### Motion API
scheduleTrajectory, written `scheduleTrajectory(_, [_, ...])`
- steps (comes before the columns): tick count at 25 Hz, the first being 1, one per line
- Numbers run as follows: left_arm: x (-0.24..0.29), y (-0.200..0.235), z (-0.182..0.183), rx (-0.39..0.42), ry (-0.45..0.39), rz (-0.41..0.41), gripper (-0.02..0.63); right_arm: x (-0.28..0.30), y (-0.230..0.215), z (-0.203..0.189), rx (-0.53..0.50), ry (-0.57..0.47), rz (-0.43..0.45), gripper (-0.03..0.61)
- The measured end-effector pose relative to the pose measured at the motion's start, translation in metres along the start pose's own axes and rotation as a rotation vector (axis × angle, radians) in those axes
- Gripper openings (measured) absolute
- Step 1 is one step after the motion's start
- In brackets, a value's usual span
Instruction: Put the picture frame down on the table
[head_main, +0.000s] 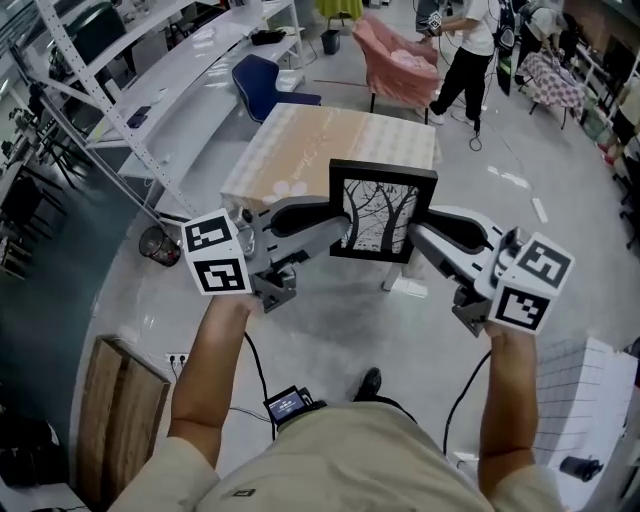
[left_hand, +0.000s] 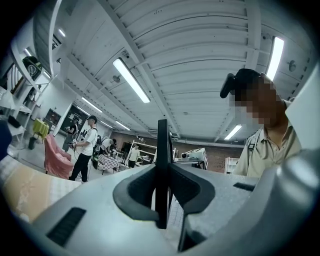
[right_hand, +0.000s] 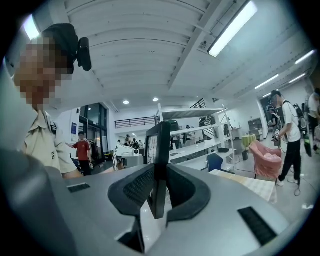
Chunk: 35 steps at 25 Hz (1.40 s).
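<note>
A black picture frame (head_main: 380, 211) with a black-and-white tree print hangs upright in the air, in front of the near edge of a table (head_main: 300, 150) with a pale checked cloth. My left gripper (head_main: 338, 232) is shut on the frame's left edge, and my right gripper (head_main: 415, 232) is shut on its right edge. In the left gripper view the picture frame (left_hand: 162, 165) shows edge-on, pinched between the dark pads (left_hand: 135, 192). In the right gripper view the picture frame (right_hand: 157, 160) is likewise clamped edge-on. The frame is above the floor, short of the tabletop.
A blue chair (head_main: 262, 85) stands behind the table's left corner and a pink-draped chair (head_main: 398, 62) behind it. White shelving (head_main: 150, 80) runs along the left. A person (head_main: 465, 55) stands at the far right. A wooden board (head_main: 115, 420) leans at lower left.
</note>
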<state>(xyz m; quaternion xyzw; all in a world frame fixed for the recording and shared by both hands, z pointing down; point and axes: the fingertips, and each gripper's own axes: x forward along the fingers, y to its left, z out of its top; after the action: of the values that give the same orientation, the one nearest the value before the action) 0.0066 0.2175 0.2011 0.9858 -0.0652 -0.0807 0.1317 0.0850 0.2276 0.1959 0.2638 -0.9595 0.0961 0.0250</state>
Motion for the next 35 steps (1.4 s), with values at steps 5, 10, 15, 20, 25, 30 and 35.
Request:
scheduleTrajectory(5, [0.019,0.028,-0.006,-0.001,0.004,0.029,0.074,0.002,-0.035,-0.004,0.005,0.001,0.025,0.072])
scheduleTrajectory(10, [0.031,0.041,-0.004,-0.002,0.017,0.053,0.074,0.001,-0.055,-0.001,0.017,-0.003,0.047,0.072])
scheduleTrajectory(15, [0.054,0.086,0.0,0.001,0.052,0.069,0.074,0.012,-0.106,-0.001,0.048,-0.005,0.051,0.072])
scheduleTrajectory(20, [0.049,0.123,0.005,0.001,0.063,0.053,0.074,0.038,-0.131,-0.001,0.057,0.003,0.025,0.072])
scheduleTrajectory(25, [0.042,0.161,0.014,-0.011,0.065,0.009,0.074,0.068,-0.154,0.004,0.064,0.004,-0.02,0.072])
scheduleTrajectory(30, [0.027,0.204,0.031,-0.02,0.061,-0.026,0.074,0.107,-0.176,0.016,0.059,-0.002,-0.061,0.072])
scheduleTrajectory(35, [0.008,0.241,0.044,-0.018,0.071,-0.051,0.074,0.145,-0.192,0.021,0.063,-0.003,-0.093,0.072])
